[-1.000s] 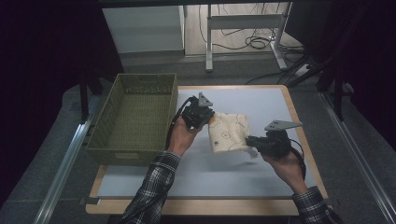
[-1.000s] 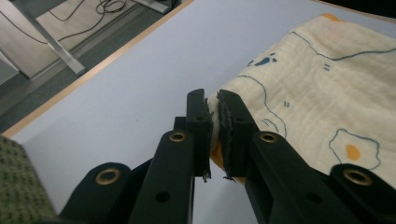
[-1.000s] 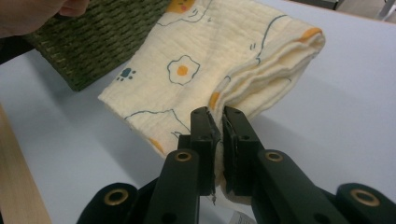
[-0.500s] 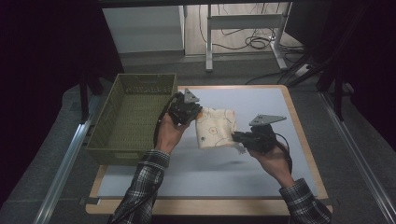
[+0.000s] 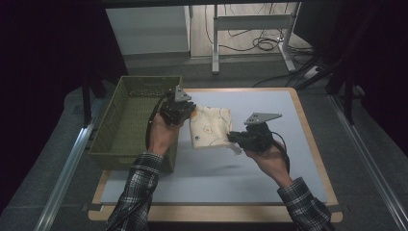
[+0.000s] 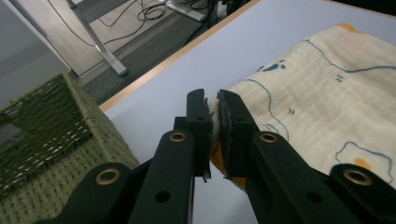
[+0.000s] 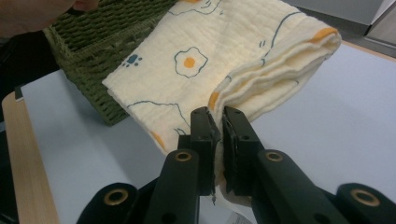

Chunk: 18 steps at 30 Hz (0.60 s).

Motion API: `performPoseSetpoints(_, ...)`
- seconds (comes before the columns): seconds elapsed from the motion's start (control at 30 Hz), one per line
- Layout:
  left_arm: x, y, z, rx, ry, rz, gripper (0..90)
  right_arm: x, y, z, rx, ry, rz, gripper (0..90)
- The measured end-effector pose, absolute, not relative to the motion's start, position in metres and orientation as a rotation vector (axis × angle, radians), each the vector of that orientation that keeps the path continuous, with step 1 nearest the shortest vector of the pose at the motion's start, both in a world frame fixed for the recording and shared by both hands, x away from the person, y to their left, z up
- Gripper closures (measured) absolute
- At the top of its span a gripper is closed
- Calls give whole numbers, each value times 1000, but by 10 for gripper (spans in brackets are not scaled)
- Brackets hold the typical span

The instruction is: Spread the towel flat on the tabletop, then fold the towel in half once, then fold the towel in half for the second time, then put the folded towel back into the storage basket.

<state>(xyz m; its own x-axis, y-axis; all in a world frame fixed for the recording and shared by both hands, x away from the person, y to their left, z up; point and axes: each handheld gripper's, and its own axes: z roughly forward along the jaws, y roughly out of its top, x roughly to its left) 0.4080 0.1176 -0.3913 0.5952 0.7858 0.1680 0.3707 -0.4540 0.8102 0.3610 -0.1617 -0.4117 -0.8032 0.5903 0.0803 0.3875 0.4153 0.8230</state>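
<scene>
Because I want to carry the folded cloth (image 5: pixel 210 126) without it falling open, I pinch it from two sides at once. My left tongs (image 6: pixel 213 103) are squeezed almost all the way closed on one corner of the cloth. My right tongs (image 7: pixel 215 117) are squeezed nearly closed too, and they bite the thick folded edge where the layers meet. Holding both ends keeps the cloth flat and stretched between my hands, so the folds stay put.

I am holding the cloth up in the air, over the blue mat (image 5: pixel 269 163) on the table. It hangs just beside the green woven basket (image 5: pixel 126 126). I think the basket is where the cloth is meant to go, so I keep it close to that side. My left hand (image 5: pixel 163 135) is already next to the basket wall.

Some things are hard to see. From above, my left tongs (image 5: pixel 179 109) cover the corner they grip, so I cannot see how much cloth is inside them. My right tongs (image 5: pixel 235 137) hide their bit of cloth too. Something small and white pokes out under the right tongs, maybe a tag, but I cannot tell. Most of the inside of the basket is dark, so I cannot say if anything is lying in it. Beyond the table, the room is mostly black.
</scene>
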Motion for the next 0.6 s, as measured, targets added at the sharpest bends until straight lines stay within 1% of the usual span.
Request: performPoseSetpoints(0.6, 409, 153, -370, 2030, 951, 768, 834, 372, -125, -386, 807, 2466, 1366, 834)
